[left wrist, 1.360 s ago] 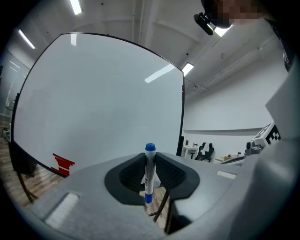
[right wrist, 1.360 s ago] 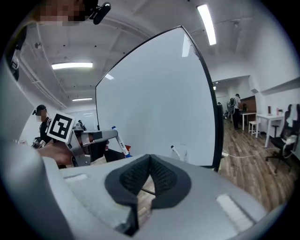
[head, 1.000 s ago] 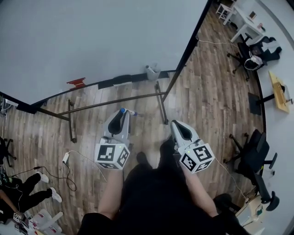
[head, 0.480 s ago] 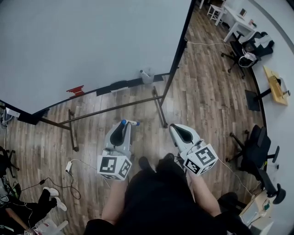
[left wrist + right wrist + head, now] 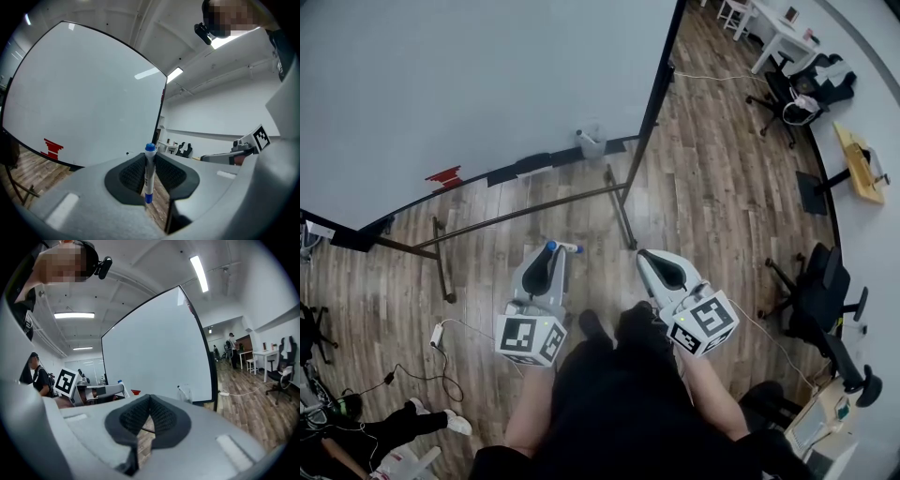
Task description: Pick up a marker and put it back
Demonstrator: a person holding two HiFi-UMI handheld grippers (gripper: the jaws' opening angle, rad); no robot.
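Both clenched: left hand-held gripper (image 5: 149, 161) on marker (image 5: 149, 174) (upright), right hand-held gripper (image 5: 149, 405) empty; whiteboard (image 5: 487, 94) edge ahead.

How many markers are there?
1 for sure: a white marker with a blue cap, gripped in the left tool. The small clear cup on the big whiteboard's ledge might hide more.

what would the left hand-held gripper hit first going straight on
Probably the whiteboard, near its lower right edge; nothing shows in between, though depth is unclear. The left hand-held gripper holds a marker.
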